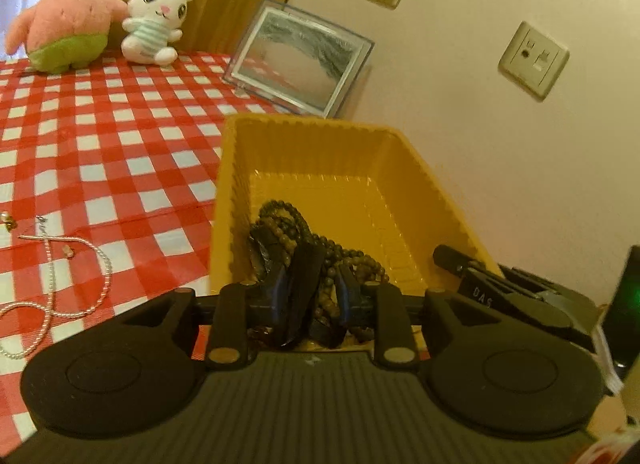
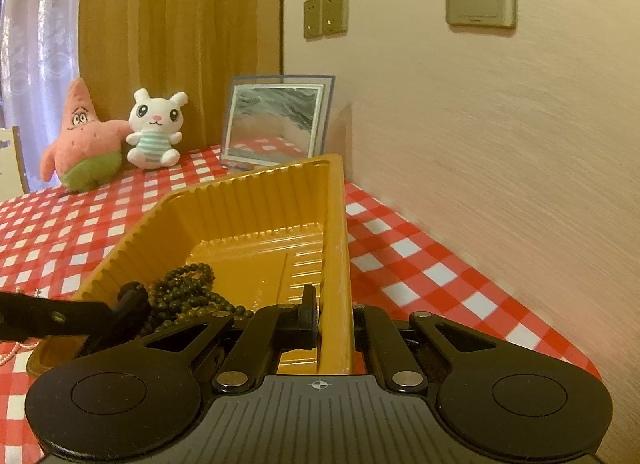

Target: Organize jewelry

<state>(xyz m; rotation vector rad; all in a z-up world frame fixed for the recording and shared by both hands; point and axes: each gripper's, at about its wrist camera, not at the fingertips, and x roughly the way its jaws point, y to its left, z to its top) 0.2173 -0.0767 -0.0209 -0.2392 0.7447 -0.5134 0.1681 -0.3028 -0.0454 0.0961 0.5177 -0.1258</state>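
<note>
Left wrist alone shows pearl necklace (image 1: 60, 284) beside yellow tray (image 1: 236, 200).

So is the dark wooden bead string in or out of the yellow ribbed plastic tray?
In: the bead string lies heaped on the tray floor.

Left matte black plastic two-finger tool (image 1: 310, 304), ribbed grey base, round discs, silver rivets, right matching tool (image 2: 334, 328), white crosshair mark
</note>
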